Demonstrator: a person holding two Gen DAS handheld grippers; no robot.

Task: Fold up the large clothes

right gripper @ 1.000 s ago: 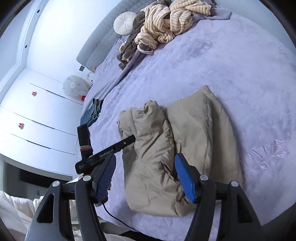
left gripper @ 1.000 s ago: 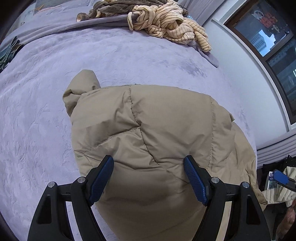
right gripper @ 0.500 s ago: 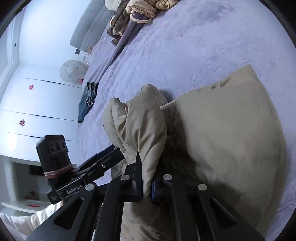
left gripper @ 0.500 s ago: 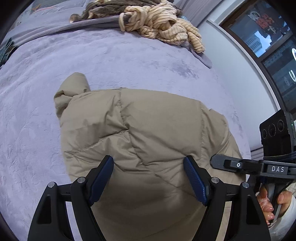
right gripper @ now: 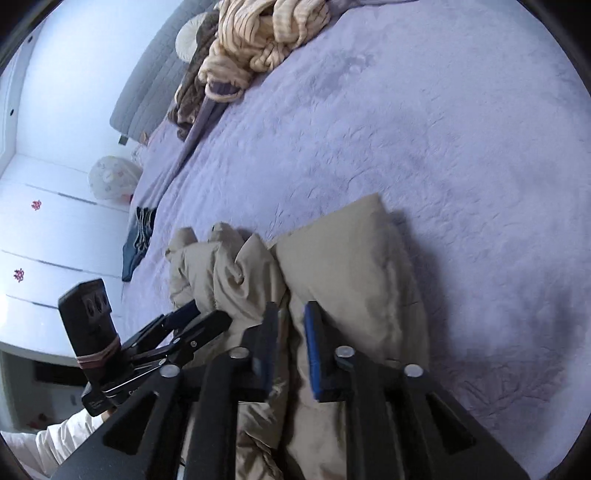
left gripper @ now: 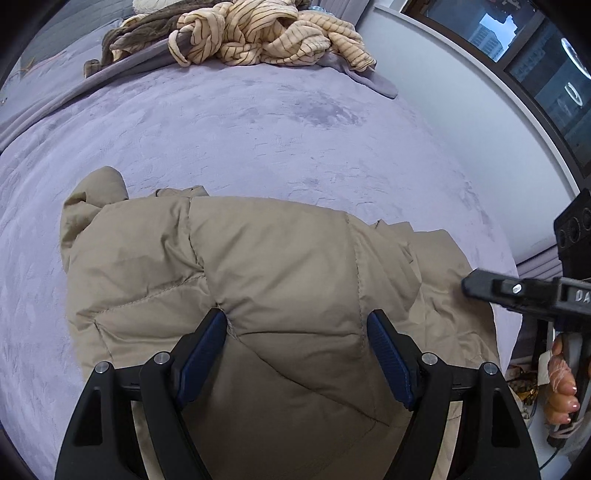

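Right wrist view showed my right tongs (right gripper: 290, 347) opening over the half-folded tan jacket (right gripper: 347, 266), left tongs (left gripper: 295, 354) wide apart; next, regrip an edge

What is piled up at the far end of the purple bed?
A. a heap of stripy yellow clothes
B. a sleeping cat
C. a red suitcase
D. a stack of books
A. A crumpled heap of stripy yellow clothes lies at the far end of the purple bed, well beyond the tan puffy jacket.
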